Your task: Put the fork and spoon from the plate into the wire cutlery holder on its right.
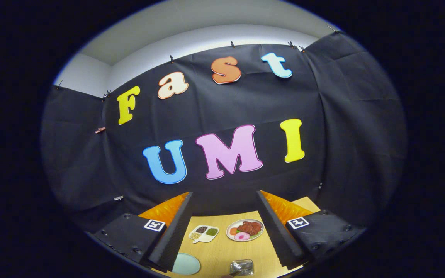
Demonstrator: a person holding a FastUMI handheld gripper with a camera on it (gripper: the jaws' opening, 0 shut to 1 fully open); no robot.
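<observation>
My gripper is open, its two dark ribbed fingers spread wide with nothing between them. It is held high over a wooden table. Low between the fingers, close to me, a pale blue-green plate lies by the left finger, only partly in sight. To its right stands a small shiny metal holder, seen from above. A thin dark tip pokes in beside the holder; I cannot tell what it is. The visible part of the plate is bare.
Farther along the table, between the fingers, sit a white divided dish with seasonings and a round plate of food. The black cloth wall rises right behind the table's far edge.
</observation>
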